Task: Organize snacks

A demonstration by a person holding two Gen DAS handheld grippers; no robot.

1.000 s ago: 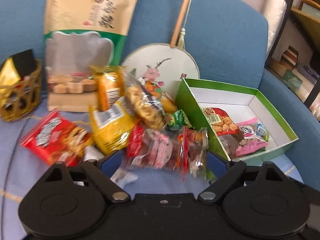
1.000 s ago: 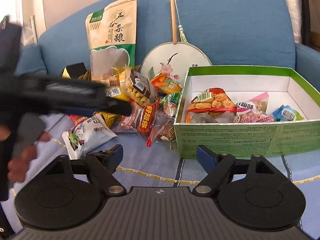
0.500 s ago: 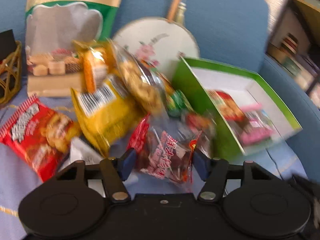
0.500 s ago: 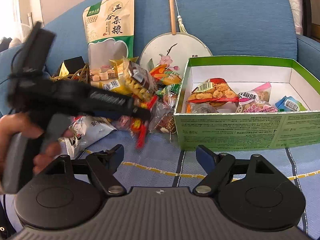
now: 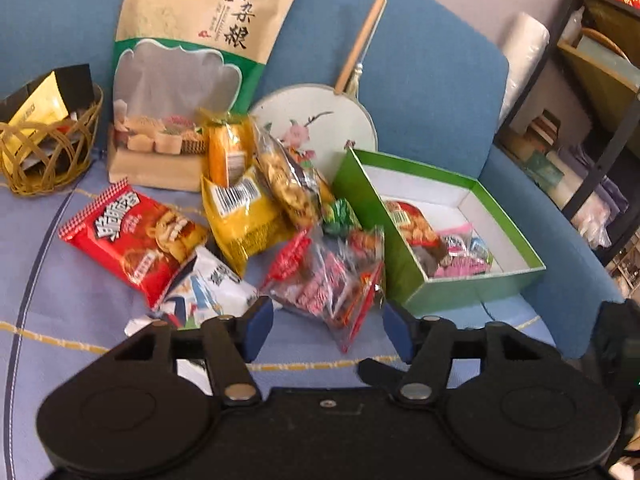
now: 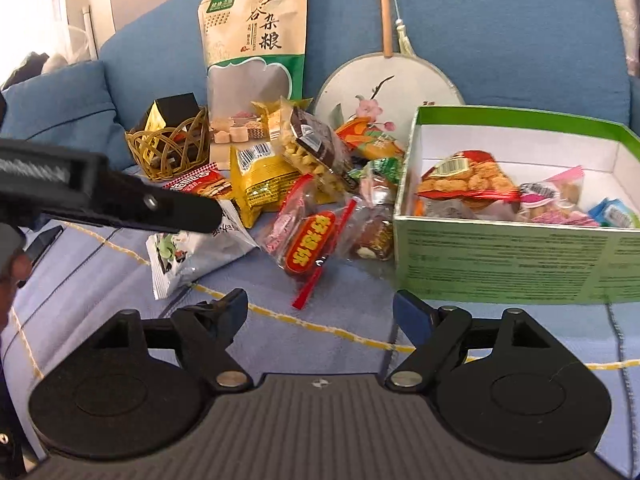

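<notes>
Where pouch (image 5: 208, 32) stands — label reads 五谷杂粮.

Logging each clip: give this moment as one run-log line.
left tongs: open, empty, jaws just reopened | right tongs: open, empty | clear red-sealed packet: on sofa beside green box | box: partly filled

Both grippers are black, with round disc housings and silver pivot screws. The left gripper (image 5: 328, 320) and the right gripper (image 6: 320, 312) have blue fingertip pads. The right one's base is ribbed grey.

Glossy plastic snack packets (image 5: 248, 220) lie on matt woven cloth (image 5: 80, 304) beside a smooth cardboard box (image 5: 472, 286).
</notes>
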